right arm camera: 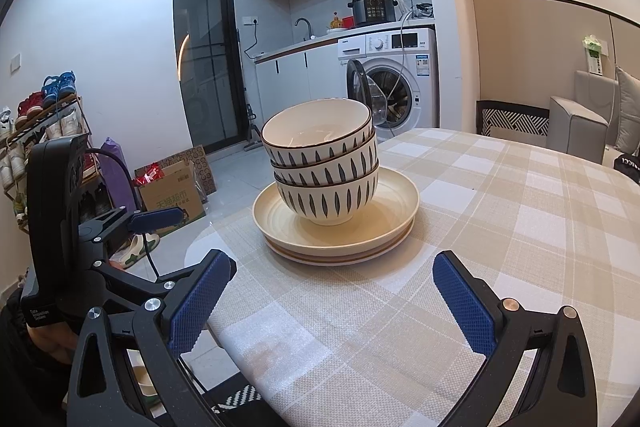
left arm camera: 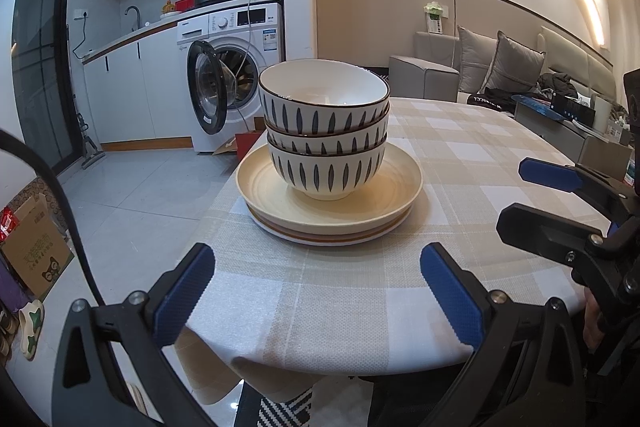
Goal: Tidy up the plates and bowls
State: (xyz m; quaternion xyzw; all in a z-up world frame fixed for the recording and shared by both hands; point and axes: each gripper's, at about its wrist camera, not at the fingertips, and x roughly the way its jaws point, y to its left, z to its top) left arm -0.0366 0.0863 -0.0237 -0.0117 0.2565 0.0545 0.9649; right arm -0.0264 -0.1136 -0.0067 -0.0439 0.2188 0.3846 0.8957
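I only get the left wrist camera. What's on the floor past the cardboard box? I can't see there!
Observer: A shoe rack stands against the wall, full of shoes.
Child: Is there a chair across the table?
Observer: Yes, a chair with a black-and-white zigzag back. The bowls mostly hide it from you.
Child: Is the right gripper holding anything?
Observer: No. The right gripper is wide open and empty, short of the plates.

The bowl stack (left arm camera: 324,131) (right arm camera: 322,171) on the worktop (left arm camera: 460,163) (right arm camera: 500,211) is faced closely, low, by both wrist views; the washing machine (left arm camera: 236,67) (right arm camera: 396,79) behind is shared.
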